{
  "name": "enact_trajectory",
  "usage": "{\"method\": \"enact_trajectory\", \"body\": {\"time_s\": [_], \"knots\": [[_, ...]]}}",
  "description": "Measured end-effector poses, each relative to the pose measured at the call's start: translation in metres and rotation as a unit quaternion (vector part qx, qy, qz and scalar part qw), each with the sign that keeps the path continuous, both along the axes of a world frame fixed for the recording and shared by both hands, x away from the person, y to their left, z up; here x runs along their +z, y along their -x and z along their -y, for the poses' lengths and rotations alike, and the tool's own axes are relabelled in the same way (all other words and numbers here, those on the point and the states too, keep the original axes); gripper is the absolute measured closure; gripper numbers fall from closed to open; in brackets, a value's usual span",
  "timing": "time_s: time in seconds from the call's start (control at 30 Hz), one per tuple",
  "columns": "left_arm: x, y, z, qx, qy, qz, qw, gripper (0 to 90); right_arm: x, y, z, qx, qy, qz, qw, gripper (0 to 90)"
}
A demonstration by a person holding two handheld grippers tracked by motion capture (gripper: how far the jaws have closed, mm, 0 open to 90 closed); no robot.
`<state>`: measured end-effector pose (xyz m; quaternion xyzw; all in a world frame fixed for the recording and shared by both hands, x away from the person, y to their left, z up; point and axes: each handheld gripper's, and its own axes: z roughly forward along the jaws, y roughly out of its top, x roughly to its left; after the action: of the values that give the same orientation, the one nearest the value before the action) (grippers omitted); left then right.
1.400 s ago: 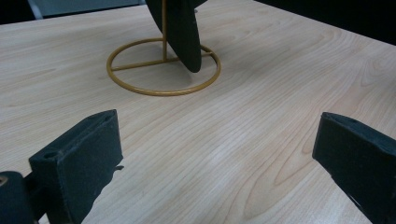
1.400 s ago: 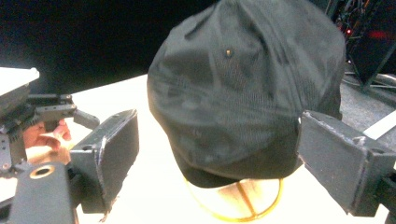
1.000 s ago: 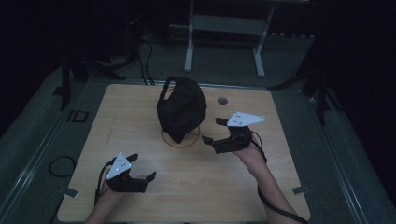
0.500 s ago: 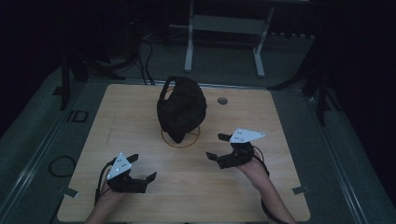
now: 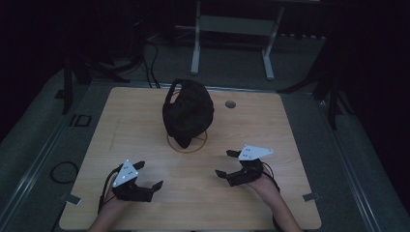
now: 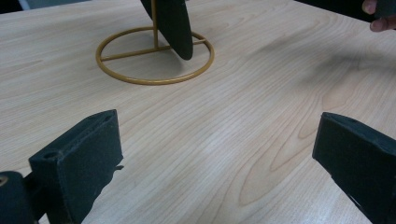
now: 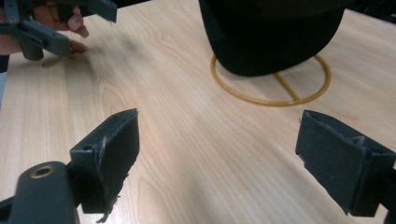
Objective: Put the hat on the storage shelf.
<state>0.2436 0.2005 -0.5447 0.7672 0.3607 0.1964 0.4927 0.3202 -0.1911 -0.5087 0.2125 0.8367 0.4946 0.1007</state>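
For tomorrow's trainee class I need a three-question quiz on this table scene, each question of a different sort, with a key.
1. True or false: the right gripper is clamped on the black cap.
2. Multiple choice: the cap sits on A) a gold wire stand with a ring base, B) a blue plastic box, C) the bare wooden table.
3. Fill in: the jaws of the left gripper are spread ____, with nothing between them.

Key
1. False: its jaws are apart over bare wood, away from the cap.
2. A.
3. Open.
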Motion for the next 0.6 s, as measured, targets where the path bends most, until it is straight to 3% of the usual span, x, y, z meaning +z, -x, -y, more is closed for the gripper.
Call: {"method": "enact_trajectory", "body": {"time_s": [0.27,0.6], "knots": [[-0.002,0.003,0.002,-0.005,-0.016,-0.002,0.9999,1.9,-0.014,0.006,0.007,-0.002,0.006,-0.008,0.9999,13.6],[-0.003,0.005,0.003,-0.01,-0.023,-0.001,0.9997,1.9,-0.022,0.014,0.021,-0.005,0.011,-0.012,0.9999,13.7]]}}
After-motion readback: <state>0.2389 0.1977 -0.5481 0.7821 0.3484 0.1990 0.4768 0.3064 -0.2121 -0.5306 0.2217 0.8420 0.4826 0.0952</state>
